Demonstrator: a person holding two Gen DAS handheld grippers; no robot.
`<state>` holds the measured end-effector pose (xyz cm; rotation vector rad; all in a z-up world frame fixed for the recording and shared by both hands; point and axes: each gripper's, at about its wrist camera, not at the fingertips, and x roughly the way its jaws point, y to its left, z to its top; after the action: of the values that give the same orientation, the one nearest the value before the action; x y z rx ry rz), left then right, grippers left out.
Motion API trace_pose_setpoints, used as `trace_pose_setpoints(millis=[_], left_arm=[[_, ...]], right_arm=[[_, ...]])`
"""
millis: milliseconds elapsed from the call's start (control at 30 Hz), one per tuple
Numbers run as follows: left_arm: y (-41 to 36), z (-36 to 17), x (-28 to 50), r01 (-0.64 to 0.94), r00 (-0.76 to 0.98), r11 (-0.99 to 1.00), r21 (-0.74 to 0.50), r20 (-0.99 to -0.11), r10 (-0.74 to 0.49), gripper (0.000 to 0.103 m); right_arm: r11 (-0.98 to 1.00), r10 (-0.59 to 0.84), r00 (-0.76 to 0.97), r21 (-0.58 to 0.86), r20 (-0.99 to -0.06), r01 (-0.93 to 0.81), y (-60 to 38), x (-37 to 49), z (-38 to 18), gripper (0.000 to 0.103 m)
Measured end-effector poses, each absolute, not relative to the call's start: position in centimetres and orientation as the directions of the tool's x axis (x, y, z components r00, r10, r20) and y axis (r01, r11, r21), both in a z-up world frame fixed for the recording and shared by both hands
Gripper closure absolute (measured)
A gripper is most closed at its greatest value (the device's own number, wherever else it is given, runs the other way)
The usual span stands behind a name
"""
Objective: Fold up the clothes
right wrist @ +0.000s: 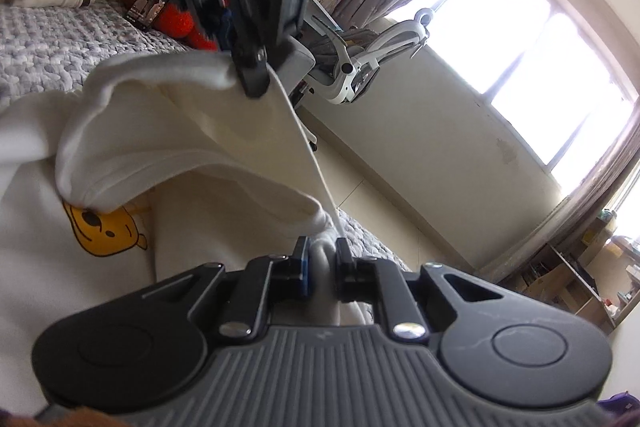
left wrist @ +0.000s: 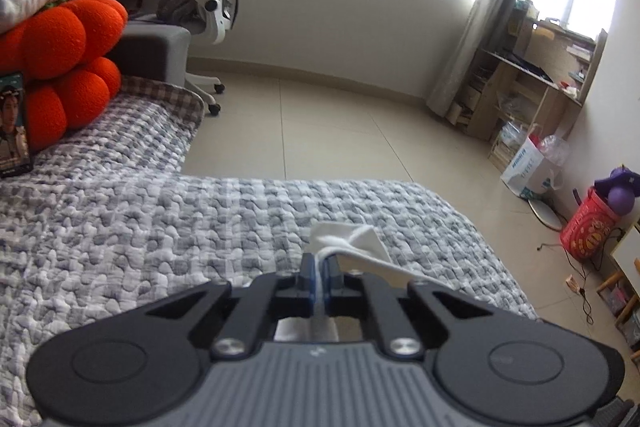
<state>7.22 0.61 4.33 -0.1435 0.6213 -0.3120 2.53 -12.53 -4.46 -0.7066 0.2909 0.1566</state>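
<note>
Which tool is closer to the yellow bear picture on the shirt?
The right tool. It pinches the cream cotton shirt just beside the yellow bear print. The left tool grips the shirt's edge higher up, farther from the bear.

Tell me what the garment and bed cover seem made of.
White garment: probably thick matte cotton knit, sweatshirt-like; it folds in soft rounded rolls, with a printed yellow bear. Bed cover: apparently puckered quilted cotton, grey-white check, matte and bumpy.

Bed (left wrist: 120,219) surface ahead lies open; orange cushions (left wrist: 68,67) block its head end; floor (left wrist: 340,131) beyond the edge is bare.
</note>
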Motion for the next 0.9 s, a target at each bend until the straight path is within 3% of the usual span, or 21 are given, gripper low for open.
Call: trace_pose_setpoints(millis=[300,533,900], left_arm=[[6.0,7.9,4.7,0.128,0.860,0.948,-0.290,-0.443,-0.252,0.099],[9.8,9.2,2.4,-0.001,0.920,0.971,-0.239,-0.380,-0.093,0.100],[16.2,8.8,-2.3,-0.137,0.928,0.961,-0.241,-0.370,0.040,0.100]], right_arm=[[0.770,-0.011,0.945,-0.606,-0.328,-0.201,-12.8,3.1,-4.8,0.091],[0.806,-0.063,0.937,-0.571,-0.343,-0.155,-14.1,3.9,-4.5,0.091],[0.818,-0.071,0.948,-0.562,-0.311,-0.123,-14.8,2.6,-4.0,0.091]])
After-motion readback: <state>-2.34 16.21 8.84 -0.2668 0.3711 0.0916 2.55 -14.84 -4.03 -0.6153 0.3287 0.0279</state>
